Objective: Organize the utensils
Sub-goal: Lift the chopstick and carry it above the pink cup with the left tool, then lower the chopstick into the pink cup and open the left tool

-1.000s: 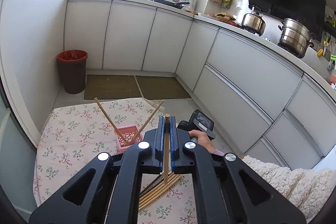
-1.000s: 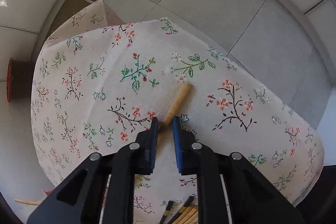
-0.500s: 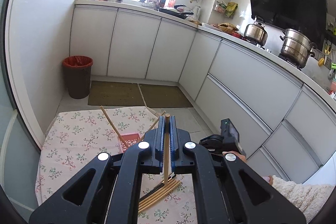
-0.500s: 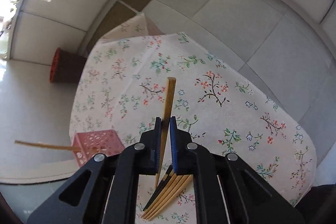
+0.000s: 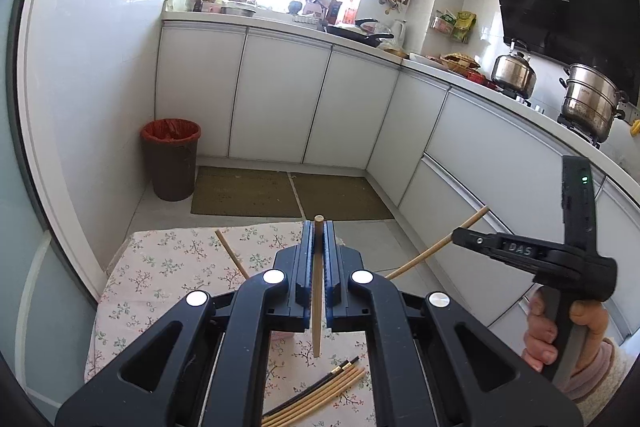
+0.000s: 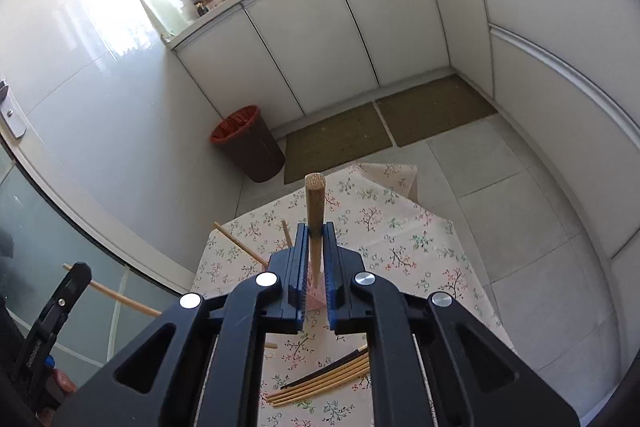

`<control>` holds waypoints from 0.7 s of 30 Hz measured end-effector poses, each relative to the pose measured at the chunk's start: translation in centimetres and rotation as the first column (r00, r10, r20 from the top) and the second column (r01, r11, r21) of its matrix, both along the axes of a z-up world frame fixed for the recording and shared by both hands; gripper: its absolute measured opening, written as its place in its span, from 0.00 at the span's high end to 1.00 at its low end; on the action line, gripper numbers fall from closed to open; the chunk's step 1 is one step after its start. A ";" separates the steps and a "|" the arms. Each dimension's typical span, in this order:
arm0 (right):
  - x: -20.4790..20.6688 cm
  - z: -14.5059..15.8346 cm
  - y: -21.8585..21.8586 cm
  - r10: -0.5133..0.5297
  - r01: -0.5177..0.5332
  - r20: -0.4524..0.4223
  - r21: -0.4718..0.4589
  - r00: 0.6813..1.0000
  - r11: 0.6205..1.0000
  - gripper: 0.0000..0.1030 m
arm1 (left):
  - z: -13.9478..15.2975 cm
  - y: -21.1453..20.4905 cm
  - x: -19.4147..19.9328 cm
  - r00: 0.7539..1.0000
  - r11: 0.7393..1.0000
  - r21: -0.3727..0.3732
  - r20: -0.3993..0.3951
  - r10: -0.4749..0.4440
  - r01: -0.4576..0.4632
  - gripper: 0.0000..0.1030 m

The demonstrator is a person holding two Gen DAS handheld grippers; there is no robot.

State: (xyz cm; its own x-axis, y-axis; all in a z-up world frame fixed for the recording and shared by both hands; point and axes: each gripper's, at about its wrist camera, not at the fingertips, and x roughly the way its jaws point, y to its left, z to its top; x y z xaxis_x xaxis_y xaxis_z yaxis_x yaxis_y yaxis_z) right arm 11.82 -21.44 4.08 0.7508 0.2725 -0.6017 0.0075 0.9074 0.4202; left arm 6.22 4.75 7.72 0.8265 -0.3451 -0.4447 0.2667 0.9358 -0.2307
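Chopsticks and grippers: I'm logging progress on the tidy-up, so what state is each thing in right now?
Left gripper: shut on a chopstick.
Right gripper: shut on another chopstick.
Loose chopsticks: lying bundled on the tablecloth.
Pink holder: on the cloth, two chopsticks leaning out.

A cloth-covered desk (image 5: 160, 267) fills the lower middle of both views. At its near edge lies a bundle of chopsticks (image 5: 320, 393), side by side. Toward the desk's far side stands a small basket (image 6: 314, 291), mostly hidden behind the fingers, with chopsticks leaning out of it. Beyond the desk, two mats (image 5: 288, 193) lie on the floor before the cabinets, and a bin (image 5: 171, 159) stands left of them.
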 end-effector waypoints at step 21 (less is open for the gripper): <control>2.4 0.9 7.1 0.131 -0.121 0.078 -0.129 0.988 0.984 0.93 | -5.7 -0.8 8.4 0.993 0.990 0.089 -0.027 0.112 -0.109 0.95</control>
State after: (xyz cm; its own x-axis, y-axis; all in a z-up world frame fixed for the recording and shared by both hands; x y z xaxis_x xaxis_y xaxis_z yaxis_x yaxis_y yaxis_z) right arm 14.25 -14.30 5.00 0.7653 0.2956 -0.5717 -0.1414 0.9438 0.2988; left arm 14.63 3.95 2.06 0.8425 -0.2113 -0.4955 0.1545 0.9760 -0.1535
